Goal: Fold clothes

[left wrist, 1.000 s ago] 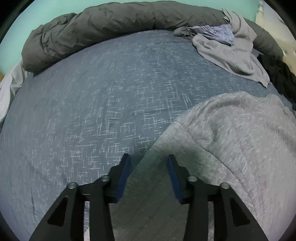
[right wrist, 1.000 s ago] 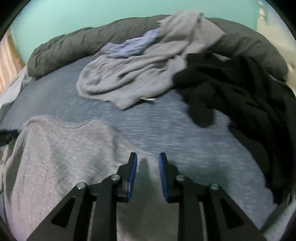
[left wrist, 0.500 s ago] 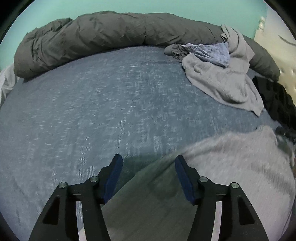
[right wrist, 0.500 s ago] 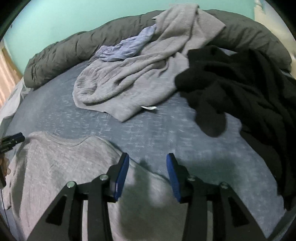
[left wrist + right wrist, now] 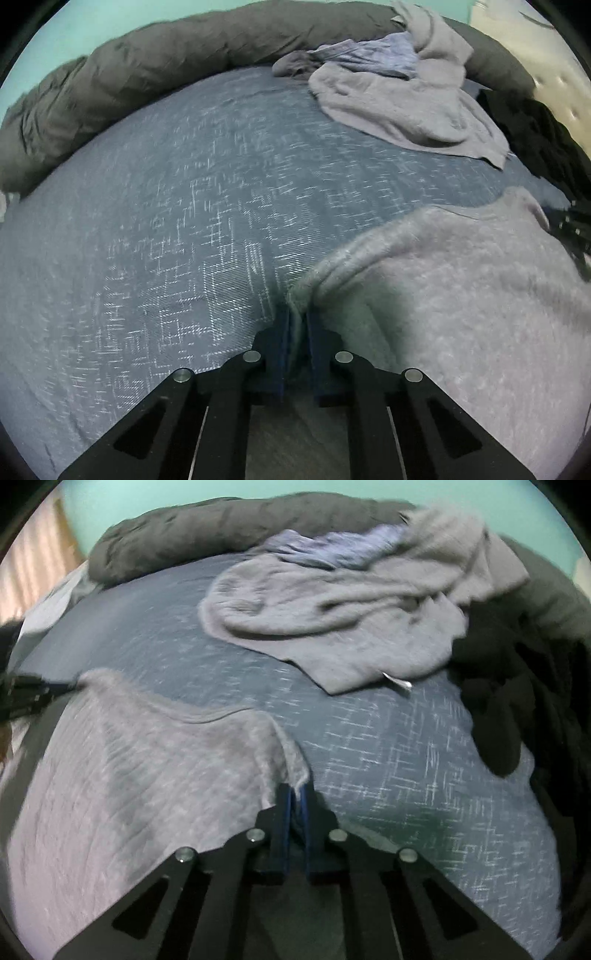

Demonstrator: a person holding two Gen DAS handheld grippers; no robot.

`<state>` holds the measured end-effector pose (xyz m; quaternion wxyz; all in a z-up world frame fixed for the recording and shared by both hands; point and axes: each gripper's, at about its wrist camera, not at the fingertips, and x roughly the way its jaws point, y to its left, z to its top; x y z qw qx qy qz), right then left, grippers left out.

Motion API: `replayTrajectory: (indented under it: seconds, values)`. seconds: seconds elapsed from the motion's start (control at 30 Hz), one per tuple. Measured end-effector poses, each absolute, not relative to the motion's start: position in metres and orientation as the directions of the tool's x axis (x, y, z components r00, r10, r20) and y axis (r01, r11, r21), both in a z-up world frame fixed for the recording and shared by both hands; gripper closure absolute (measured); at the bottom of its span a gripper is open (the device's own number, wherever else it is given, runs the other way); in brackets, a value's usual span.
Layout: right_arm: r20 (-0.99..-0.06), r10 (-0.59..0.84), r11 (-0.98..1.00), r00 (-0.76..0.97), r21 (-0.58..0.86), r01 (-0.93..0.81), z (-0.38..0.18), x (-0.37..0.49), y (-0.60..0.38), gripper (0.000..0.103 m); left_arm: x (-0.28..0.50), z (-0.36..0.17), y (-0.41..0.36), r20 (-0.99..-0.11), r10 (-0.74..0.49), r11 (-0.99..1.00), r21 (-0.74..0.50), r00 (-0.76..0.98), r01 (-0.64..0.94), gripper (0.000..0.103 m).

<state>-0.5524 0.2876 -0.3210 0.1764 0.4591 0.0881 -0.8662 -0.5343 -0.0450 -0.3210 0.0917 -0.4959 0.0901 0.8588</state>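
Note:
A light grey knit sweater (image 5: 461,295) (image 5: 129,768) lies flat on the blue bedsheet (image 5: 184,221). My left gripper (image 5: 297,317) pinches the sweater's left corner; its jaws are closing, with a fold of the knit bunched between the blue pads. My right gripper (image 5: 295,794) holds the opposite corner the same way, jaws closing on the fabric edge. Each gripper also shows, blurred, at the edge of the other's view: the right gripper (image 5: 569,229) and the left gripper (image 5: 26,690).
A crumpled grey hoodie (image 5: 332,620) with a lilac-blue garment (image 5: 332,546) on it lies further back. A black garment (image 5: 517,686) is heaped at the right. A rolled dark grey duvet (image 5: 147,74) lines the far edge below a teal wall.
Both grippers moved down onto the sweater's corners and went from open, with jaws astride the edge, to pinched on the fabric, which now bunches up at each grip.

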Motion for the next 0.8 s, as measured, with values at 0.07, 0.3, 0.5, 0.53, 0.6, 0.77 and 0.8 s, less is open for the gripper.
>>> replayTrajectory:
  seconds: [0.07,0.3,0.5,0.53,0.6,0.77,0.8]
  values:
    - [-0.793,-0.215,-0.921,-0.569,-0.030,0.389,-0.309,-0.544,0.287,0.099,-0.531,-0.309,-0.045,-0.845,0.048,-0.968,0.092,-0.532,-0.234,0.095]
    - [-0.656,-0.113,-0.932,-0.746,-0.191,0.309,-0.257,-0.536,0.288,0.100,-0.529,-0.262,-0.047,-0.734,-0.046,-0.966,0.206,-0.677,-0.157,0.096]
    - [-0.555,-0.043,-0.974,-0.831,-0.162,0.159,-0.226,-0.543,0.310,0.103,-0.539,-0.267,-0.053,-0.751,-0.049,-0.971,0.190,-0.658,-0.145,0.095]
    - [-0.581,-0.054,-0.973,-0.812,-0.152,0.174,-0.230,-0.546,0.309,0.103,-0.543,-0.280,-0.051,-0.789,-0.046,-0.969,0.184,-0.613,-0.165,0.094]
    - [-0.642,-0.122,-0.964,-0.757,-0.104,0.243,-0.244,-0.550,0.305,0.103,-0.551,-0.306,-0.047,-0.856,-0.042,-0.964,0.170,-0.515,-0.205,0.092]
    - [-0.795,-0.210,-0.957,-0.570,0.048,0.285,-0.292,-0.568,0.302,0.102,-0.551,-0.315,-0.053,-0.860,-0.016,-0.974,0.129,-0.510,-0.187,0.082]
    - [-0.798,-0.214,-0.957,-0.564,0.055,0.285,-0.297,-0.569,0.301,0.100,-0.552,-0.310,-0.057,-0.846,-0.009,-0.979,0.115,-0.533,-0.167,0.075]
